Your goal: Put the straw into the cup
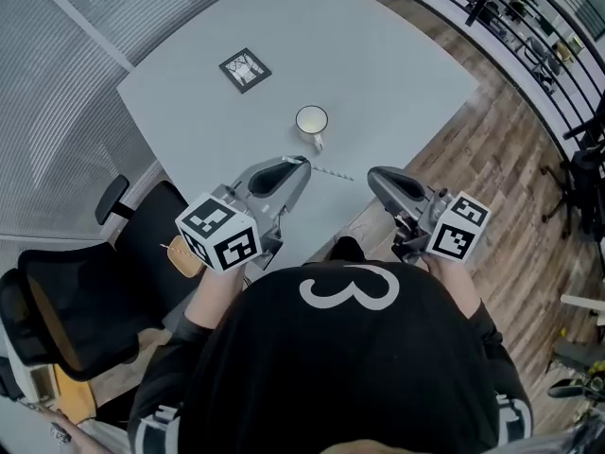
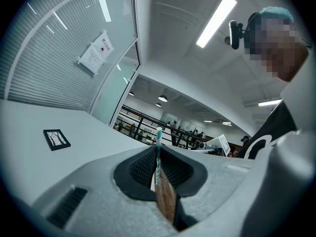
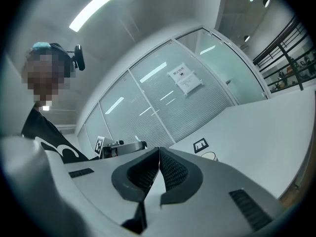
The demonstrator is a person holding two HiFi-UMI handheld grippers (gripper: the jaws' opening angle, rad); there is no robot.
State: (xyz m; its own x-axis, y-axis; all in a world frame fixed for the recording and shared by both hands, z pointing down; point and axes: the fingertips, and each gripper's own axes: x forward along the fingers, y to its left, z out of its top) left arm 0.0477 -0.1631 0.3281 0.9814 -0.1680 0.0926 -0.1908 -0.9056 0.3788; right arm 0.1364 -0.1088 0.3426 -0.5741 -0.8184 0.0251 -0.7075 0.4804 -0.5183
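Grey table (image 1: 378, 64), marker card (image 1: 245, 69) beyond cup (image 1: 311, 121)

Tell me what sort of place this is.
Likely an office or lab workspace: a grey table, a black office chair beside it, glass walls with blinds, and a black railing beyond.

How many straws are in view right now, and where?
1. The striped straw is clamped in the left gripper's jaws, held over the table near the white cup. No other shows, though the person's body hides the table's near edge.
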